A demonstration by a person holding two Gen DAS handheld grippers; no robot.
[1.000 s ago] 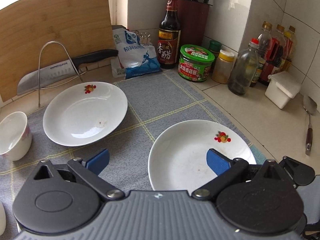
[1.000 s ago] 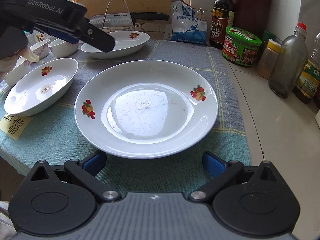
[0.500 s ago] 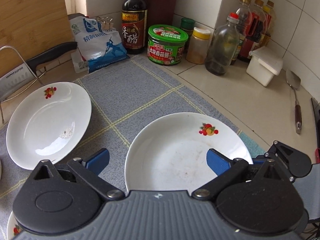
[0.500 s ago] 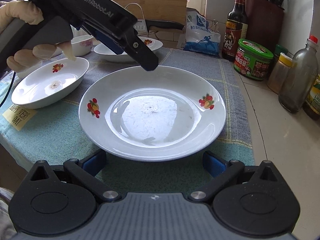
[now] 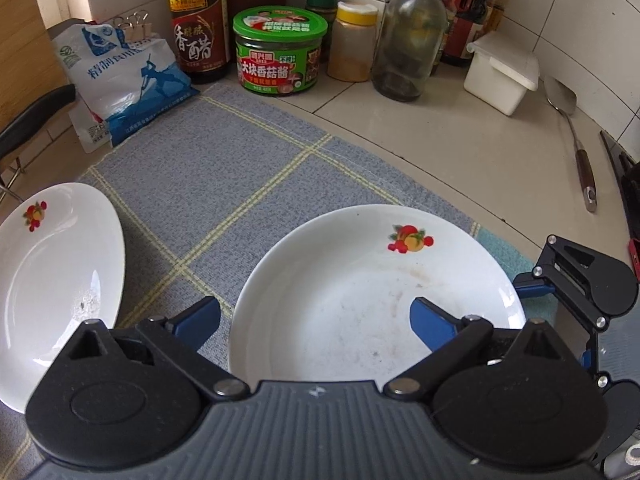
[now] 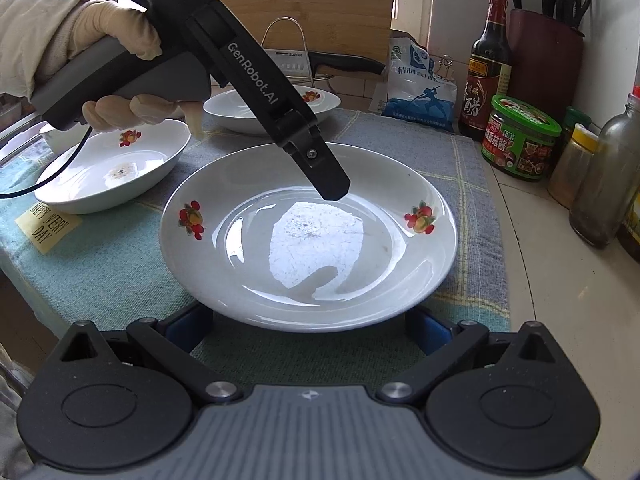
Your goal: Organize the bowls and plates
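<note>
My left gripper point(image 5: 314, 322) has swung across the cloth from the far-left plate point(image 5: 52, 276) to the large plate point(image 5: 376, 300) in the middle, and has tipped more steeply downward; a second ago that far-left plate filled the left-wrist view, now it sits at the left edge. The left jaws, which stood at their widest, are now closing: one blue pad lies outside the plate's left rim over the grey mat point(image 5: 240, 168), the other hangs over the plate's inside on the right, and neither presses on the china. In the right-wrist view the left gripper point(image 6: 332, 188) comes in from the upper left, held by my gloved left hand point(image 6: 108, 52), its tip above the far half of the large plate point(image 6: 308, 240). My right gripper point(image 6: 308, 326) has hardly moved and waits at the plate's near rim, jaws wide, a pad showing at each side beneath that rim; whether they touch it I cannot tell. The oval dish point(image 6: 116, 164) stays at the left, and another plate point(image 6: 272, 108) lies beyond it near the knife rack point(image 6: 284, 40). I judge that the large plate, flat and unlifted, is now the chosen piece, and that stacking has not yet begun.
</note>
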